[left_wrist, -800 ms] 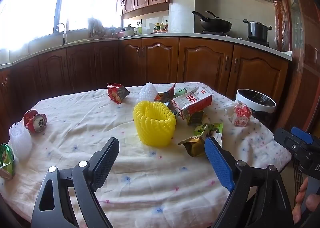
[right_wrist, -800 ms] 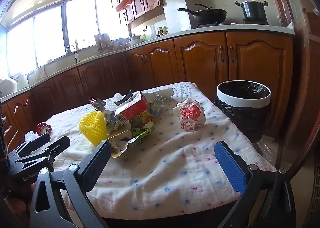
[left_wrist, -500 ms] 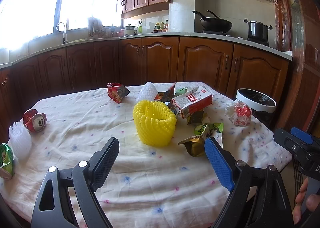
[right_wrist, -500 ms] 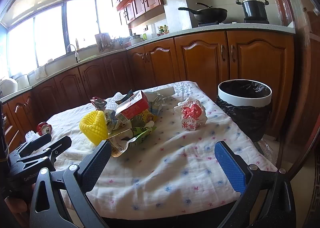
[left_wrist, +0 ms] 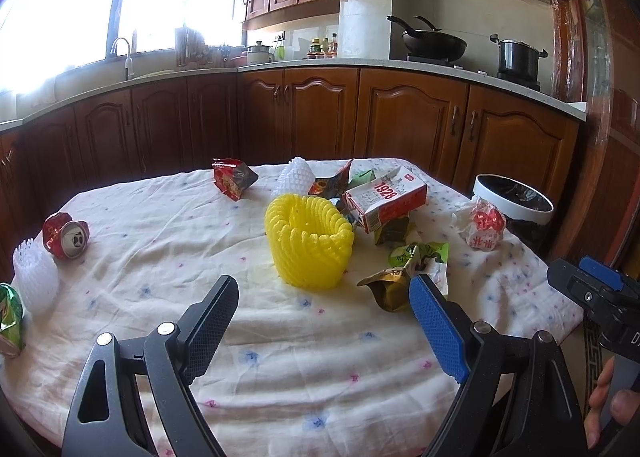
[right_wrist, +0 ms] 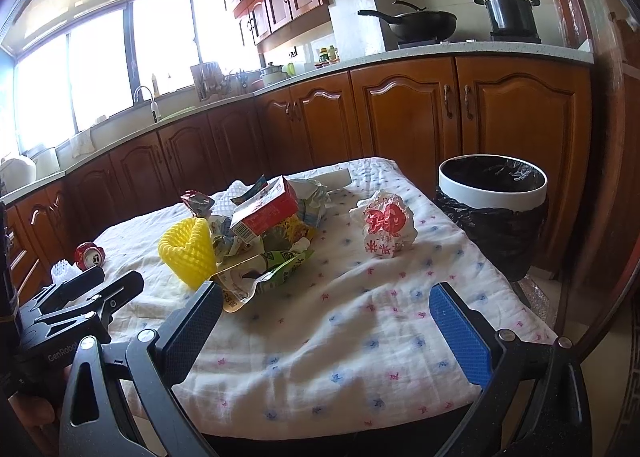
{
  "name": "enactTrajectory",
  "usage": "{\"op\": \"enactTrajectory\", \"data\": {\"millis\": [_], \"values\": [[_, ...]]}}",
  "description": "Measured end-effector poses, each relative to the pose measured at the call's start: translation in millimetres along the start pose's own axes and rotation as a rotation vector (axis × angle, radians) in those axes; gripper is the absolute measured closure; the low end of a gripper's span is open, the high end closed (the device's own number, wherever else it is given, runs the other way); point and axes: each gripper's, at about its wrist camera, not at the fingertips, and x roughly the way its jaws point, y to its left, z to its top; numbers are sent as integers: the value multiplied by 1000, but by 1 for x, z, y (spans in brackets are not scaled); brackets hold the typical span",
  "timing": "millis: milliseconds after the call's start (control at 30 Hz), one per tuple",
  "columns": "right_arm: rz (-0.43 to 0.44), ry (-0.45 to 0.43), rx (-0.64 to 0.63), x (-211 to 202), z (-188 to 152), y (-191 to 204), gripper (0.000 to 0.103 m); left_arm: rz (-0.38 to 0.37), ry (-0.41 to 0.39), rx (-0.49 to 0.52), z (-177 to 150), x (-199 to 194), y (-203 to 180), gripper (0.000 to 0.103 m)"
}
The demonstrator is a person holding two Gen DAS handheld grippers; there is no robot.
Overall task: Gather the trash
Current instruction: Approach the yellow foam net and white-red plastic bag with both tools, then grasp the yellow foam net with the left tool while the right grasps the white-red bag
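Note:
Trash lies on a cloth-covered table: a yellow foam net, a red-and-white carton, crumpled wrappers, a red-printed white bag, a crushed red can and white foam nets. My left gripper hovers open over the near table edge, short of the yellow net. In the right wrist view my right gripper also stands open and empty above the cloth, with the wrapper pile and white bag ahead. The bin with a black liner stands beyond the table's right end.
Wooden kitchen cabinets run behind the table, with a wok and a pot on the counter. A green wrapper lies at the table's left edge. The person's fingers hold the other gripper's handle at the far right.
Both views have shifted very slightly; the scene sits a touch lower in the right wrist view. Nothing on the table has moved and both grippers stay open.

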Motion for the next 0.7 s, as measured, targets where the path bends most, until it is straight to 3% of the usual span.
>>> {"op": "enactTrajectory", "data": {"millis": [200,433,567,700], "values": [[19,33,24,11,5,-9,0,-23,95,-73,11,22,13,16],[50,88,60,38,17,-25,0,-11,108,-108,39,65,28,16],[54,117,89,60,30,-39,1,3,155,-125,47,95,33,17],[46,157,123,89,42,-55,1,-36,187,-190,51,123,41,21]]}}
